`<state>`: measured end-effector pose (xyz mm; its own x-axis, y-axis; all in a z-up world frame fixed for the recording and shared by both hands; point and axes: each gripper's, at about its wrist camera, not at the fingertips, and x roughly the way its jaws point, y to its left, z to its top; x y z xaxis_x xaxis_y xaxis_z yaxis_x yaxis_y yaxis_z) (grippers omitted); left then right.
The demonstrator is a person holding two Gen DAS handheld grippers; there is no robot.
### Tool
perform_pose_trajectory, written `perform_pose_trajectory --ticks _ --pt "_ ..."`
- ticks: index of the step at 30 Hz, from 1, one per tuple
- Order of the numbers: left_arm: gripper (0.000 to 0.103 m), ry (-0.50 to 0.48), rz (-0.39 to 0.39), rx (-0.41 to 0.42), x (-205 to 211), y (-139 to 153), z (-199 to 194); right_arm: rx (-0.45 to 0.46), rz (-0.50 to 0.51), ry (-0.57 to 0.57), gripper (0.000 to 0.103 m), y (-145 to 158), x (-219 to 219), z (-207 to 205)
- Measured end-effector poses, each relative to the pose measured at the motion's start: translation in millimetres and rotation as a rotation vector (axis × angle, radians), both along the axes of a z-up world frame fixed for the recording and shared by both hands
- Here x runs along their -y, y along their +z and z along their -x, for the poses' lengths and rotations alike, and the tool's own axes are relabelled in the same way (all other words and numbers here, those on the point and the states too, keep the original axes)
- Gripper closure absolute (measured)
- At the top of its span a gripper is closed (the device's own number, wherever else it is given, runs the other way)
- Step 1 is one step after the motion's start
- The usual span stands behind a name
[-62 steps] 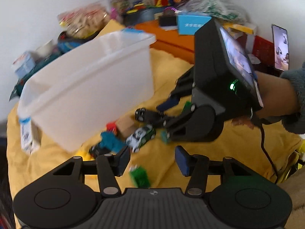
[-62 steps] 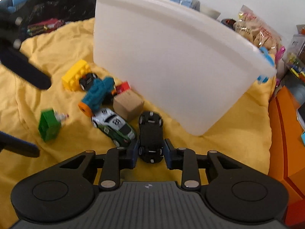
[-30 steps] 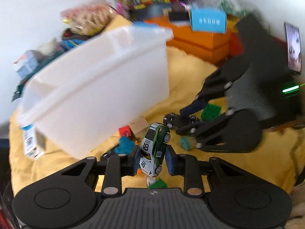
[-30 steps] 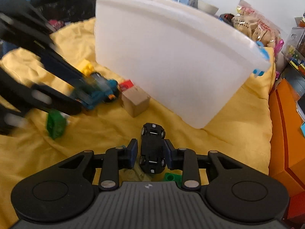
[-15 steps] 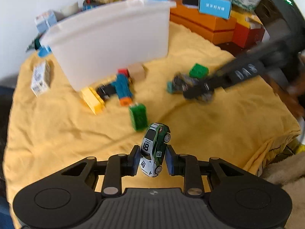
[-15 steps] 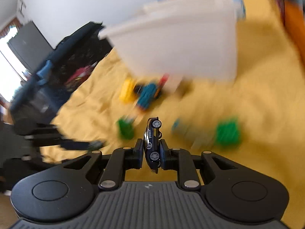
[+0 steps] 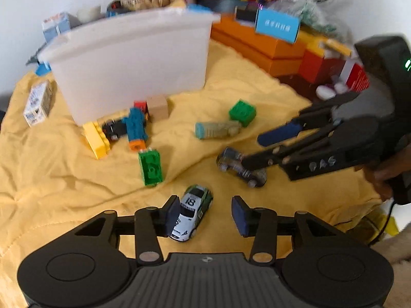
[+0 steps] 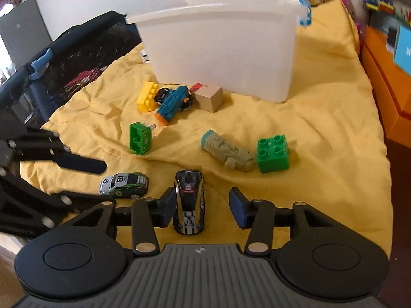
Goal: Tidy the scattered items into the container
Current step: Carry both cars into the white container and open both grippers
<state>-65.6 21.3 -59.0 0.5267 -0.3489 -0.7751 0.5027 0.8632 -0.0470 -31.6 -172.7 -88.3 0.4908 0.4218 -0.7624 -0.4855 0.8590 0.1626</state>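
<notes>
Your left claw and right claw gape wide, gripping nothing; the race car and black car lie between their fingers, the tub at twelve o'clock.

My left camera sits low behind my left claw, facing the white bin across the yellow blanket, with my right claw entering from its right. My right camera looks from behind my right claw toward the same bin, from further right. Both views, close to the blanket, share the toy cars, blocks and bin.
</notes>
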Motion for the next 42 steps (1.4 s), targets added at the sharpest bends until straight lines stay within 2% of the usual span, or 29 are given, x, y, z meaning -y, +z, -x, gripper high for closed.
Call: perform_pose_trajectory --ticks 3,9,12,14,15,16,17,21,24,27,30,34,37,40,42 --pt "0.043 0.008 -0.011 0.049 -11.2 3.5 -3.3 0.001 -0.009 -0.002 0.05 -1.4 -9.1 1.0" --pt "0.043 -0.124 -0.005 -0.005 -13.9 -20.2 -25.9 0.017 0.088 0.016 0.049 -15.0 -34.4 3.7" --pt "0.049 -0.168 -0.04 -0.042 -7.6 -35.3 -27.9 0.029 0.114 0.016 0.05 -21.6 -40.2 4.5" --pt "0.056 -0.173 -0.042 -0.044 -4.5 -40.8 -25.3 0.043 0.141 0.021 0.051 -27.1 -42.3 7.7" --pt "0.062 -0.169 -0.038 -0.038 -3.3 -40.6 -23.9 0.059 0.145 0.024 0.053 -28.6 -42.8 10.8" --pt "0.068 -0.16 -0.026 -0.044 -3.2 -39.9 -24.0 0.076 0.152 0.038 0.062 -28.8 -43.9 14.1" --pt "0.069 -0.147 -0.014 -0.047 -3.2 -39.0 -24.0 0.084 0.153 0.052 0.07 -28.0 -44.8 16.6" --pt "0.069 -0.111 0.0 -0.016 -4.9 -29.2 -20.1 0.065 0.14 0.049 0.071 -21.7 -44.0 16.2" --pt "0.069 -0.073 0.024 0.039 -10.7 -0.2 -21.2 0.066 0.085 0.021 0.071 -4.7 -36.0 12.7" --pt "0.069 -0.025 0.056 0.146 -19.1 42.5 -32.2 0.167 0.052 -0.016 0.071 31.2 -28.5 5.7" --pt "0.069 0.016 0.072 0.268 -23.9 85.1 -57.8 0.299 -0.01 -0.074 0.071 76.4 -20.2 -17.9" --pt "0.069 0.085 0.062 0.366 -22.6 113.7 -108.5 0.384 -0.064 -0.141 0.071 111.5 -20.2 -68.1" --pt "0.069 0.155 0.071 0.333 -25.0 111.2 -156.5 0.335 -0.107 -0.207 0.07 109.5 -21.9 -111.7" --pt "0.069 0.222 0.068 0.251 -25.3 90.1 -195.5 0.269 -0.091 -0.265 0.07 96.4 -24.9 -142.7" --pt "0.068 0.244 0.015 0.215 -21.7 75.1 -209.9 0.217 -0.073 -0.28 0.07 83.4 -24.9 -154.3"
